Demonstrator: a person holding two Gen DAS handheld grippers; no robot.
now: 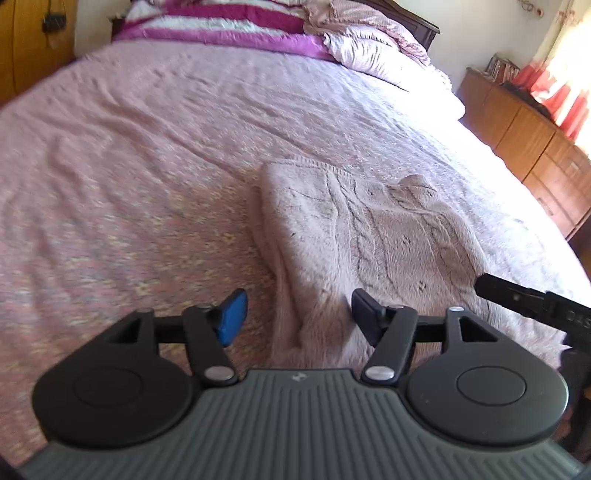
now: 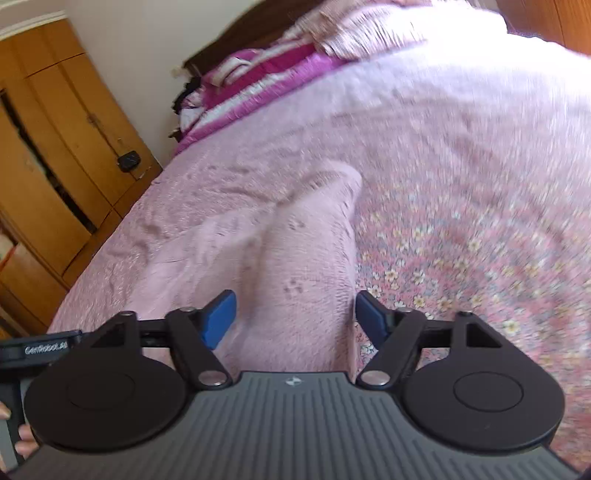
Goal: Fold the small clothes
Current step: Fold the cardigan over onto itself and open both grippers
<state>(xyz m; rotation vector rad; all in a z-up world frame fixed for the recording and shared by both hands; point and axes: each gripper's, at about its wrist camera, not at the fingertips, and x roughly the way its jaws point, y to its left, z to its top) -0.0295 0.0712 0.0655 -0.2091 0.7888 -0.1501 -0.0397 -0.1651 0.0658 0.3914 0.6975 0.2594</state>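
A small pale pink knitted garment (image 1: pixel 369 243) lies folded on the pink floral bedspread (image 1: pixel 129 184). My left gripper (image 1: pixel 297 315) is open, its blue-padded fingers straddling the garment's near left edge just above it. The right gripper's black body (image 1: pixel 532 302) shows at the garment's right side. In the right wrist view the garment (image 2: pixel 295 258) runs away from my right gripper (image 2: pixel 293 317), which is open over its near end with nothing held.
Striped magenta and white blankets and pillows (image 1: pixel 229 26) are piled at the head of the bed. Wooden drawers (image 1: pixel 535 147) stand along the bed's right side. A wooden wardrobe (image 2: pixel 55 147) stands at its left side.
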